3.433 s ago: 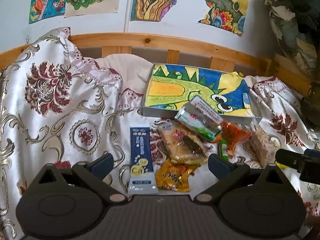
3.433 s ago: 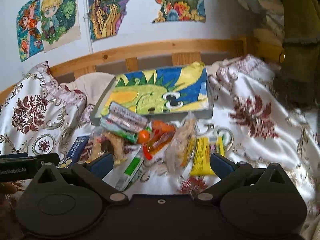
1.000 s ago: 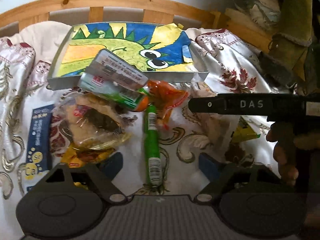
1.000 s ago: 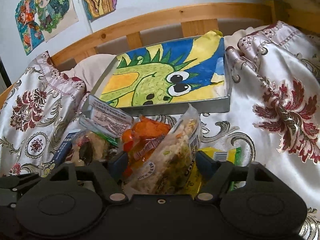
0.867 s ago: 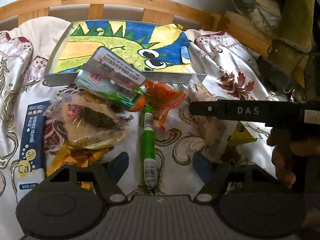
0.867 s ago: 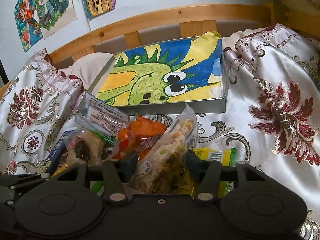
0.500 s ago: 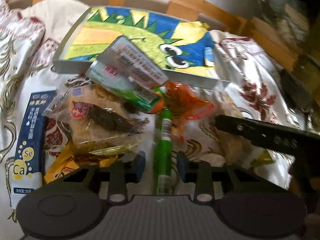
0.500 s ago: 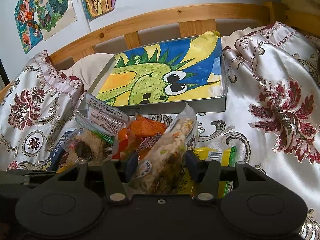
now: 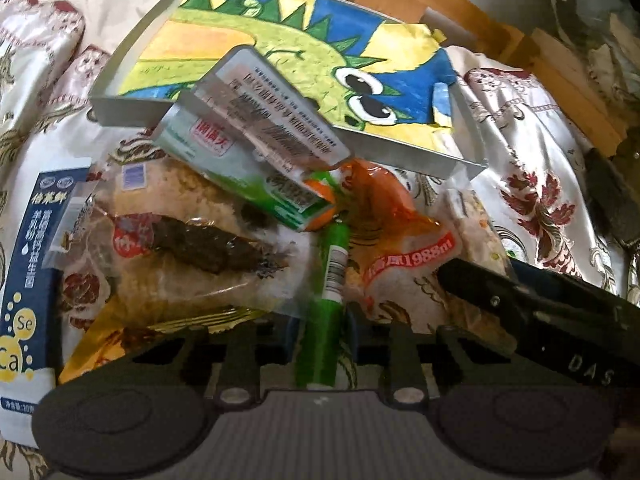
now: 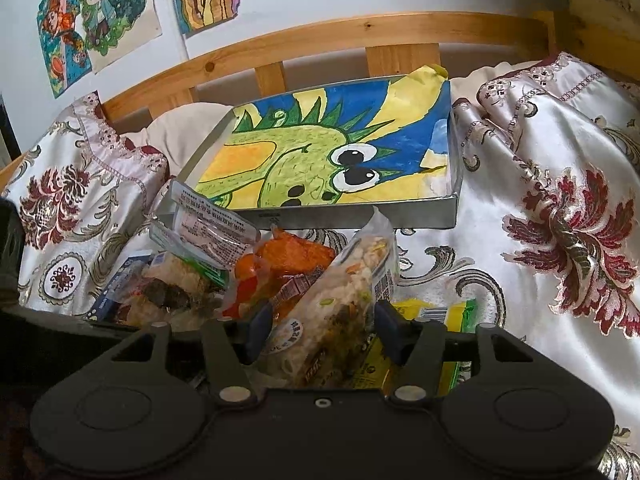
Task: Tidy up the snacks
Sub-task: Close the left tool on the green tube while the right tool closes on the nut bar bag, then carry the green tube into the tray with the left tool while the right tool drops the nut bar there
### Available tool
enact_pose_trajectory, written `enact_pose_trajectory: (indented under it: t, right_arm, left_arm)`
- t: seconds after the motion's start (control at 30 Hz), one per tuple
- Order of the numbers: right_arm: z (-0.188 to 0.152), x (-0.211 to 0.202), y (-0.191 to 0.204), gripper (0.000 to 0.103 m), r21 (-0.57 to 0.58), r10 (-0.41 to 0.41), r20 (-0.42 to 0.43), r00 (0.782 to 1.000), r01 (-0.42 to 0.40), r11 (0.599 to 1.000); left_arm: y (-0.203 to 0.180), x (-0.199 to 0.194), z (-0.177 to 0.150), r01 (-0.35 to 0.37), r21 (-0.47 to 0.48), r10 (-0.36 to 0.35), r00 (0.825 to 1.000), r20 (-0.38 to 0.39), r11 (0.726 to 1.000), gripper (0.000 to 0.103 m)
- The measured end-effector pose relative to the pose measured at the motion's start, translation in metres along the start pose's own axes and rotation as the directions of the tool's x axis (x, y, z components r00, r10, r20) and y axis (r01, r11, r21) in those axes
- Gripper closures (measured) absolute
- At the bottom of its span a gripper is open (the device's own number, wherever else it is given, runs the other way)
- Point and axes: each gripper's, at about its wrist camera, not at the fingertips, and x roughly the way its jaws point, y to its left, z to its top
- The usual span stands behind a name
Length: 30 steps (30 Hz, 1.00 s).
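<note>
A heap of snacks lies on the flowered satin cloth in front of a grey tray [image 9: 400,148] lined with a dinosaur drawing. My left gripper [image 9: 320,326] is closing, and its blue pads touch both sides of a green snack stick [image 9: 332,280] that points away from me. My right gripper [image 10: 322,326] has a clear rice snack pack [image 10: 344,292] standing between its pads, which touch its sides while the jaws are opening a little. One finger [image 9: 520,304] of the right gripper crosses the left wrist view at the right.
Around the stick lie an orange pack [image 9: 400,248], a silver-green pack [image 9: 260,120], a clear rice-cake pack [image 9: 180,248] and a blue sachet [image 9: 32,260]. A yellow-green pack [image 10: 424,312] lies under the right gripper. A wooden bed rail [image 10: 360,36] and wall drawings stand behind the tray [image 10: 360,216].
My left gripper moved forward over the green stick and its jaws went from wide apart to closed on it. The right gripper stayed in place around the rice pack, jaws a little narrower.
</note>
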Motion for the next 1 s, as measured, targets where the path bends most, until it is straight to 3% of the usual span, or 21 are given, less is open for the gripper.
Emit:
enact_pose_trajectory:
  t: [0.07, 0.17, 0.3, 0.37, 0.7, 0.83, 1.0]
  right_arm:
    - [-0.001, 0.001, 0.002, 0.036, -0.012, 0.001, -0.004, 1.000, -0.001, 1.000]
    - [-0.002, 0.002, 0.009, 0.036, -0.063, -0.021, -0.010, 1.000, 0.020, 0.998]
    - [-0.005, 0.002, 0.018, 0.046, -0.136, -0.081, -0.020, 0.996, 0.078, 0.988]
    - [-0.006, 0.000, 0.024, 0.058, -0.174, -0.092, -0.021, 0.996, 0.087, 0.981]
    - [-0.007, -0.018, 0.032, 0.066, -0.211, -0.096, 0.046, 0.994, 0.104, 0.972]
    - [-0.006, -0.030, 0.036, 0.069, -0.233, -0.106, 0.115, 0.988, 0.130, 0.964]
    - [-0.005, -0.032, 0.037, 0.069, -0.246, -0.105, 0.139, 0.985, 0.137, 0.960]
  left_arm:
    - [0.001, -0.001, 0.000, 0.001, -0.019, -0.001, 1.000, -0.011, 1.000, 0.079]
    - [0.000, -0.004, -0.002, -0.001, -0.027, 0.001, 1.000, -0.019, 1.000, 0.082]
    - [0.000, -0.012, -0.007, 0.009, -0.035, -0.011, 0.999, -0.046, 0.999, 0.084]
    - [0.003, -0.017, -0.008, 0.033, -0.069, -0.038, 0.997, -0.069, 0.997, 0.084]
    - [0.022, -0.035, -0.013, 0.152, -0.248, -0.189, 0.973, -0.135, 0.957, 0.085]
    - [0.026, -0.041, -0.014, 0.198, -0.289, -0.247, 0.959, -0.141, 0.937, 0.085]
    - [0.025, -0.050, -0.012, 0.237, -0.296, -0.284, 0.951, -0.126, 0.925, 0.085]
